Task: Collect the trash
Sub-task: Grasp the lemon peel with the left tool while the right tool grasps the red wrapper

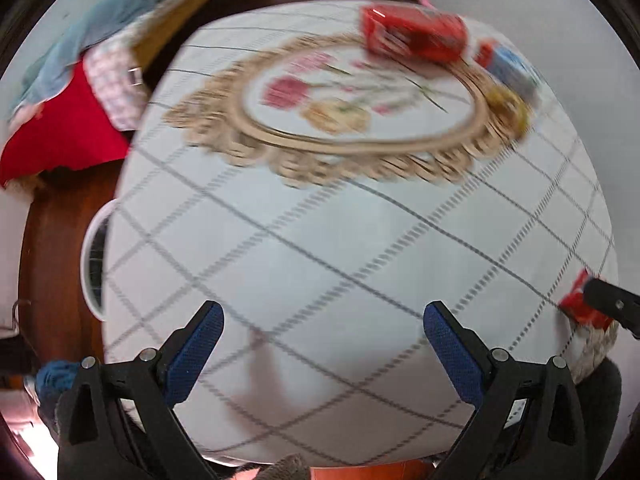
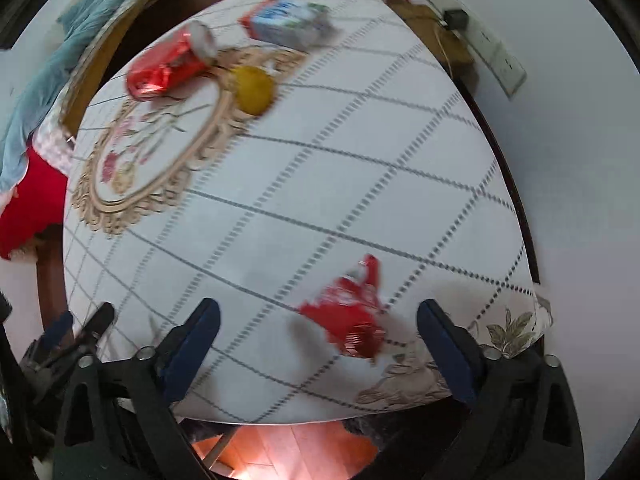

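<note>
Both tongs hang spread wide, blue textured pads apart, pinching nothing. Right gripper hovers low over a crumpled red wrapper lying between its fingers near the table's edge. Left gripper floats above bare checked tablecloth. Farther off, on the oval lace-edged embroidered doily, a dented shiny red can lies sideways, a round yellow ball just beside it, a blue-and-white carton beyond.

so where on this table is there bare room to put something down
The checked cloth is bare between the doily and the near red wrapper. It is crowded at the far end: red can, yellow ball, blue-white carton.
</note>
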The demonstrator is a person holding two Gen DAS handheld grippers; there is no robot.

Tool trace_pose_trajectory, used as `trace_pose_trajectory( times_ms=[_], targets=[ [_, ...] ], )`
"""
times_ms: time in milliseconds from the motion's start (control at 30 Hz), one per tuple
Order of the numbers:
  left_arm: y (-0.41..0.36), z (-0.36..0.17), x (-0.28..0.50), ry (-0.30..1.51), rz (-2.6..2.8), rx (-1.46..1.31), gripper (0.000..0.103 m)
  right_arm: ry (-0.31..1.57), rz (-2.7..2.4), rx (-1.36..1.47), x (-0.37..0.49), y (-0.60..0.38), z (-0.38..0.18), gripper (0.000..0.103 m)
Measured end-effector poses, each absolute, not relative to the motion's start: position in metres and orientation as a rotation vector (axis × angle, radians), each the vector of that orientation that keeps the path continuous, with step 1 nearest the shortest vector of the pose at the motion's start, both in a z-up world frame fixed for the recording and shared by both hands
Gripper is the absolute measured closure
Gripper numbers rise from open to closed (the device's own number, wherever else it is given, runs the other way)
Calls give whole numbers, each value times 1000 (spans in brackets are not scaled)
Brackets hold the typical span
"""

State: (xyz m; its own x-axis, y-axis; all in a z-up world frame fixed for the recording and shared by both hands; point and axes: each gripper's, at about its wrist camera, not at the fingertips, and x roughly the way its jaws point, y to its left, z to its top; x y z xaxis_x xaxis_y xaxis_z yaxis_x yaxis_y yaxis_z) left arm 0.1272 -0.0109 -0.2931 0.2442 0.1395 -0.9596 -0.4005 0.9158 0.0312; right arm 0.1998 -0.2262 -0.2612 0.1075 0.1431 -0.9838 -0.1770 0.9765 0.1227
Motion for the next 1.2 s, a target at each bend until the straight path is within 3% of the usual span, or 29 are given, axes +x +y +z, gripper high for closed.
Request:
trace_pose_trajectory(
  times_ms=[67,133,167,267,533,633,733,867,933,1067,1200],
  targets=[
    [-22,-297,135,1281,358,-219,1,1448,243,-12,201,-235,-269,24],
    [-29,-297,144,1281,345,-195,1,1444,259,-2,203,-237,-276,45],
    [-33,-295,151,1278,337,-188,1,1435,280,1,202,-238,-277,64],
    [-39,-290,177,1265,319,-201,1,1397,324,-2,209,-237,-273,76],
    [-38,-284,267,1247,204,-391,3,1339,289,11,293,-241,-262,78],
    [-48,-283,295,1237,152,-414,19,1354,260,22,320,-247,-266,79],
    [-56,-286,314,1246,119,-436,24,1371,240,41,340,-253,-271,80],
    [-74,-292,331,1261,104,-426,49,1379,220,49,354,-259,-275,80],
    [-80,-295,338,1265,111,-383,52,1379,217,55,357,-261,-276,81],
    [-88,-298,352,1254,120,-318,76,1377,220,42,361,-259,-276,81],
    [-97,-295,352,1231,112,-282,83,1375,219,40,362,-257,-276,82]
  ],
)
